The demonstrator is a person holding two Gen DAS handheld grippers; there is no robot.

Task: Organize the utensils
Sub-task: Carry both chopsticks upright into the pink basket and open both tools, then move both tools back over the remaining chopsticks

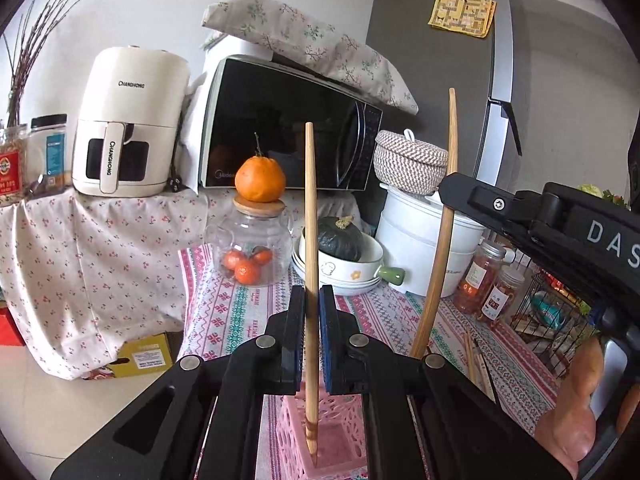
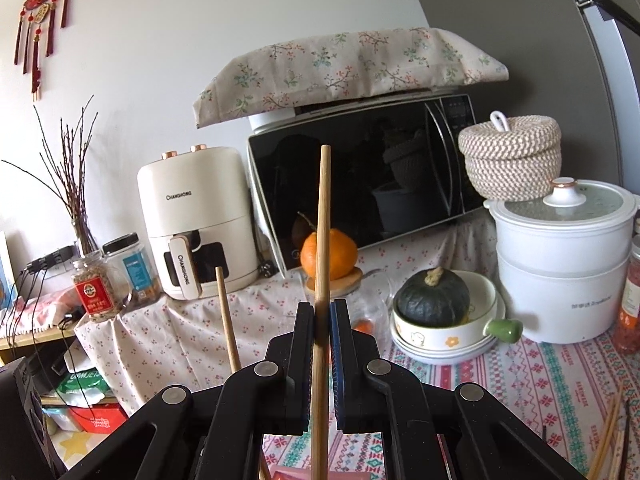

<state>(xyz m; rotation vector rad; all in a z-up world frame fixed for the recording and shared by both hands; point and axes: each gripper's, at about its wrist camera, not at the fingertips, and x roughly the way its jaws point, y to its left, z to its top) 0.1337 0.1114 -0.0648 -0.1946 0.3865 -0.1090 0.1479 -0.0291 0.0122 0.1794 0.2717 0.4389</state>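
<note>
Only the left view shows the pink basket [image 1: 320, 436] at bottom centre. Left gripper [image 1: 313, 320] and right gripper [image 2: 321, 328] each clench an upright wooden chopstick [image 1: 310, 240].

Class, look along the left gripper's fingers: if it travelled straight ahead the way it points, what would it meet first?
Probably the stacked bowls holding the dark green squash, just behind the left gripper and its chopstick. Depth is unclear; the glass jar stands close alongside.

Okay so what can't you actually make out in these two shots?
- Right gripper's chopstick: lower tip, cut off by the right wrist view's bottom edge.
- Pink basket: sides hidden behind the left gripper.
- Loose chopsticks on the tablecloth: count unclear, cropped at the right wrist view's edge.
</note>
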